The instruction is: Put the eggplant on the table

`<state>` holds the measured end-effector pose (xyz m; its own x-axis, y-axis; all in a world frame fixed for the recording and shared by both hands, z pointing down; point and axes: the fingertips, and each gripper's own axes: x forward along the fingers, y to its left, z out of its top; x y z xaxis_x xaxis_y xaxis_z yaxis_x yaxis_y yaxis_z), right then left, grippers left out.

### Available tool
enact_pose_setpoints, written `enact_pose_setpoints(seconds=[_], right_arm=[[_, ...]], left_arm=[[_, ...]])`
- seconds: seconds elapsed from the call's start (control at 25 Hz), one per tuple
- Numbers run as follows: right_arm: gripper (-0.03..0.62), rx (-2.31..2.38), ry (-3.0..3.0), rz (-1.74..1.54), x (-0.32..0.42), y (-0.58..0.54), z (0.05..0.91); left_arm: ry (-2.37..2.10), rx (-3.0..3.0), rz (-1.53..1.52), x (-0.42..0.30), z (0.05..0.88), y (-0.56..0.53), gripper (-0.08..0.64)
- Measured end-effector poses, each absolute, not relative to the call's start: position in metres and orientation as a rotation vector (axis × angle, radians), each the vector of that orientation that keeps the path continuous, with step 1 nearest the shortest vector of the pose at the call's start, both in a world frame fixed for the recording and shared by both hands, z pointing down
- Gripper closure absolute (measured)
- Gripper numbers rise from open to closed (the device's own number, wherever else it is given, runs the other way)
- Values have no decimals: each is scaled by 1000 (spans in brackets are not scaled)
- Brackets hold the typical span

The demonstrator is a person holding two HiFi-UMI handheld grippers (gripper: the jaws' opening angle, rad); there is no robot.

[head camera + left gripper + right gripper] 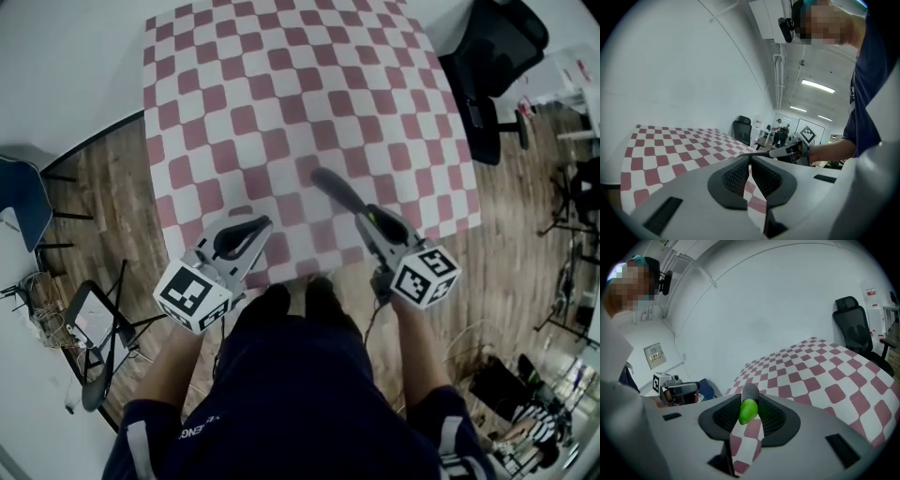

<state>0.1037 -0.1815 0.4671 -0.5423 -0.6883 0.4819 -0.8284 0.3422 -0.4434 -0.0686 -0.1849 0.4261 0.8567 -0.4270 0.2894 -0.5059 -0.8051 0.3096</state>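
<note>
Closest to the head camera is my own dark shirt [281, 394], and just past it my shoes [302, 302] stand at the near edge of the desk [281, 94], which wears a cloth of red and white checks. The eggplant [337, 191] is long and slim, with a dull dark body and a bright green cap at the stem end. My right tongs [367, 217] are clamped on it close to that cap: in the right gripper view the eggplant [749, 404] sits between the ribbed pads of the right tongs [750, 401], green end towards the camera, dark body pointing out beyond the tips. It hangs over the near part of the desk [825, 376], a little right of the desk's middle, and I cannot tell whether its far tip touches the cloth. My left tongs [262, 225] are over the desk's near edge too, left of the eggplant and apart from it; in the left gripper view the left tongs [749, 159] are together at the tips with nothing between them, the desk [670, 145] showing beyond. A black office chair [492, 56] stands off the desk's far right corner, a blue chair [23, 202] off its left side on the wooden floor [103, 187], and a white wall [66, 56] runs behind the desk.
</note>
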Motion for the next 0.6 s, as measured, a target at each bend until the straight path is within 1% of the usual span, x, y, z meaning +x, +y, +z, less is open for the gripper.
enact_pose_setpoints(seconds=[0.32,0.6], right_arm=[[468,1331,-2344,920,125,-228,525],[468,1251,-2356,892,130,-261,563]], left_arm=[[-779,2563,337,-54,450,-191,520],[-862,2503,394,-37,461,-195,520]])
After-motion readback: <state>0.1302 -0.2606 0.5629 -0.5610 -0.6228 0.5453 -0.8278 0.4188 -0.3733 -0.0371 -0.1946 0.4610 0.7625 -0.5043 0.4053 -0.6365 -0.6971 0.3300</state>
